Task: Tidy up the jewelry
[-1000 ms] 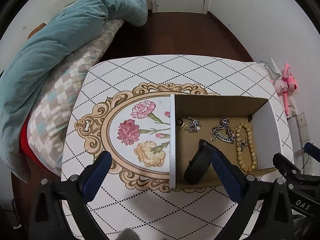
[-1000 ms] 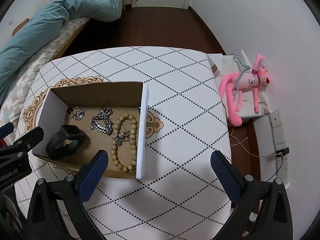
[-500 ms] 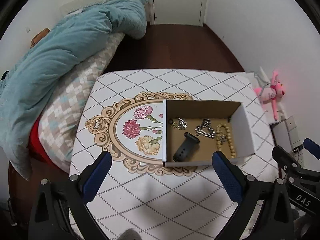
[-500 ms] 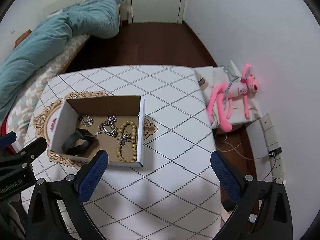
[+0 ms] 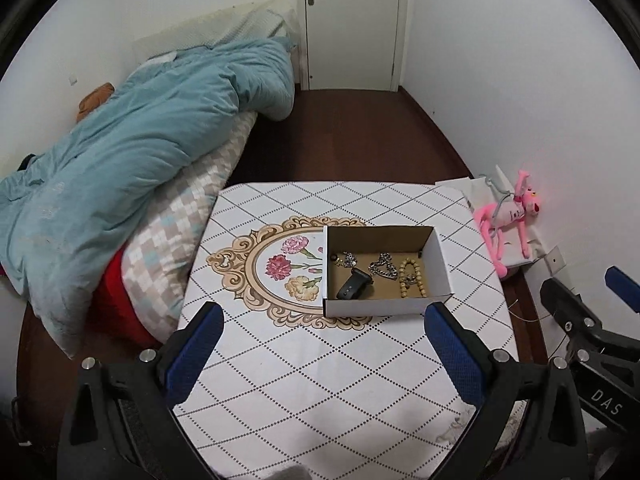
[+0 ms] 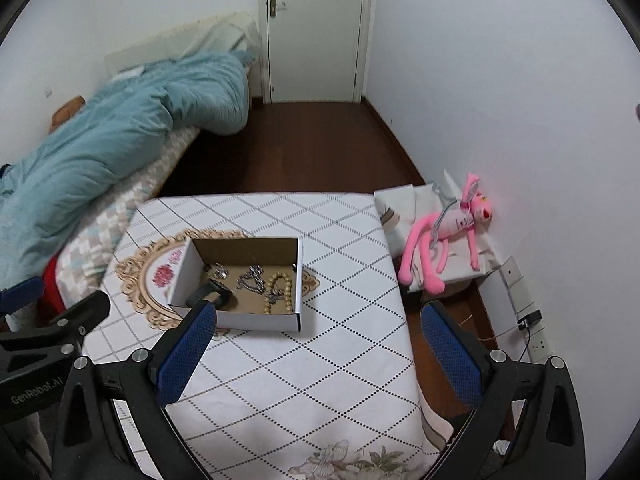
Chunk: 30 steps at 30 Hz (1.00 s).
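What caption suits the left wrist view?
Open left hand-held gripper above table; box holds watch, chain, beads.

**Cardboard, metal, wood and cloth**

The box (image 5: 384, 307) is showing matt cardboard, white outside, brown inside. The chain (image 5: 383, 266) is glinting like polished metal; the bead bracelet (image 5: 411, 277) is looking like smooth wood; the watch (image 5: 353, 283) is looking like matt black plastic. The tablecloth (image 5: 320, 380) is lying as smooth printed cloth. The pink toy (image 6: 444, 236) is looking plush.

Even soft indoor light, sharp, fisheye-bent edges
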{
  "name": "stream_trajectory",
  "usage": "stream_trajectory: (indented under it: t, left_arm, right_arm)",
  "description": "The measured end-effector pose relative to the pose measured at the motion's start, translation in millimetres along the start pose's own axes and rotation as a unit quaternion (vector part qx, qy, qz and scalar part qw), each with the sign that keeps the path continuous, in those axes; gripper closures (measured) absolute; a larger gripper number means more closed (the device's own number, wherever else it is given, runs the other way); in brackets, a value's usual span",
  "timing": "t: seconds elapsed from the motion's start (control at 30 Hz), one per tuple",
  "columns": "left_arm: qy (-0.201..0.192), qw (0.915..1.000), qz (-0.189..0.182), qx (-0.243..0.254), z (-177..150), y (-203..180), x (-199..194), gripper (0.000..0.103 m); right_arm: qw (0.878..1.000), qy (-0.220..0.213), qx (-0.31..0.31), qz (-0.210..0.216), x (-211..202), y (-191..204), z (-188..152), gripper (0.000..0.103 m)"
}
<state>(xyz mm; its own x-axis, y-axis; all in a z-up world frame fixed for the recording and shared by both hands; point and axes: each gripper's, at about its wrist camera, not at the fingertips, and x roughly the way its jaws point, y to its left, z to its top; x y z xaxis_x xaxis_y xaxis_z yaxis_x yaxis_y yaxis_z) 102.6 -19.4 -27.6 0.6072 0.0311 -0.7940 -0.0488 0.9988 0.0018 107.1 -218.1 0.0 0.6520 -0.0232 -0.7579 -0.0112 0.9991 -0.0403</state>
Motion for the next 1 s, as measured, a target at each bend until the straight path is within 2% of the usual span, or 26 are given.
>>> stream_trajectory:
  t: [0.27,0.47,0.73,1.0]
  left_arm:
    - [-0.014,0.9998,-0.006,-0.009,0,9,-45,0.0]
    - [-0.019,0.9998,-0.009,-0.006,-3,10,-68,0.0]
    - [-0.01,0.9999,-0.006,-0.007,-3,13,-78,0.0]
    - [0.015,0.9998,-0.004,-0.009,10,14,-58,0.0]
  right_arm:
    - [0.999,-0.031,0.005,-0.004,-62,-4,1,0.0]
    - [0.999,-0.035,0.005,0.004,-90,0,4,0.0]
    - [1.0,-0.026,0.008,0.011,-104,-2,5,0.0]
    - [1.0,-0.012,0.008,0.003,-96,-4,18,0.0]
